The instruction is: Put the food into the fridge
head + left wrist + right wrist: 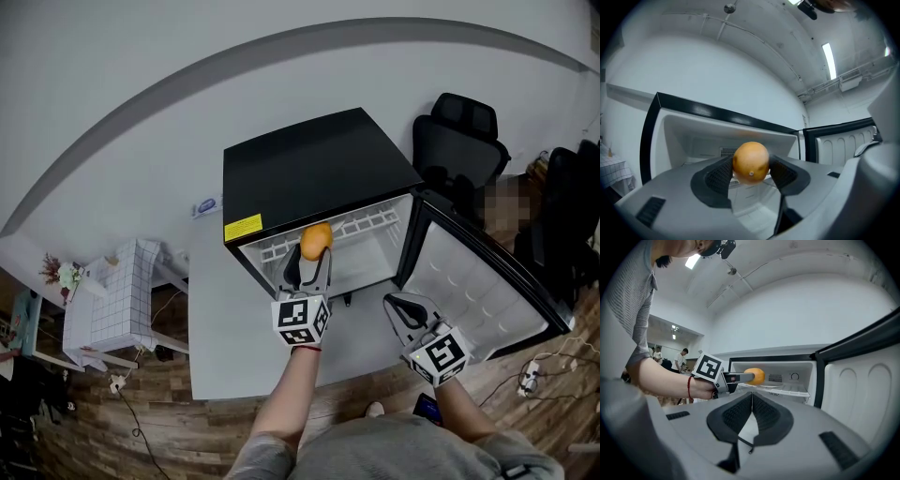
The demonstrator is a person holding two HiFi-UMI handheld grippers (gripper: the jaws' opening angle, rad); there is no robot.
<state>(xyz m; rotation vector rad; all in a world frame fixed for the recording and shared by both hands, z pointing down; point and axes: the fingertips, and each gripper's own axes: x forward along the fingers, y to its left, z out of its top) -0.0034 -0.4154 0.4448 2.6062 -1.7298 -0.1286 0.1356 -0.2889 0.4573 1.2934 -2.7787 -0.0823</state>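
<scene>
The orange (316, 240) was round, smooth-skinned and faintly dimpled. My left tongs (314, 261) stood wide, their ribbed black pads pressed on its 2 sides, holding it at the open mouth of the boxy black fridge (319, 169), just above the white slatted shelf (361, 228). My right tongs (401, 306) were closed tight on nothing, near the open door (487, 291).

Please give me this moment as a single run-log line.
left gripper: shut on orange fruit | right gripper: shut, empty | fridge door: open
</scene>
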